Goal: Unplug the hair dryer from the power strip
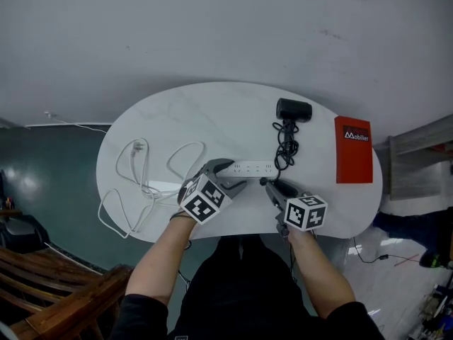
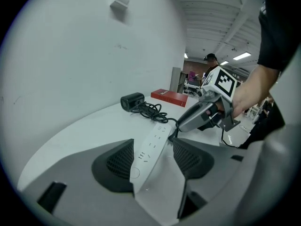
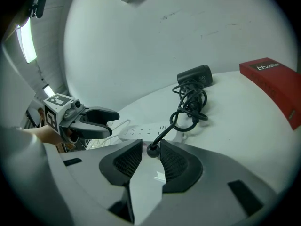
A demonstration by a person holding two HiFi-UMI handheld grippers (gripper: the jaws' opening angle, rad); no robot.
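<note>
A white power strip (image 1: pixel 253 168) lies on the white oval table (image 1: pixel 212 112). My left gripper (image 1: pixel 237 173) straddles its left end; in the left gripper view the strip (image 2: pixel 157 135) runs between the wide jaws with a small gap on the right side, so this gripper is open. The black hair dryer (image 1: pixel 294 109) lies at the back, and its coiled cord (image 1: pixel 285 147) runs down to the strip. My right gripper (image 3: pixel 151 145) is shut on the black plug (image 3: pixel 153 150), by the strip's near edge. I cannot tell whether its pins sit in a socket.
A red book (image 1: pixel 353 149) lies at the table's right end. The strip's loose white cable (image 1: pixel 141 183) loops over the left part of the table. A wooden bench (image 1: pixel 42 275) stands on the floor at lower left.
</note>
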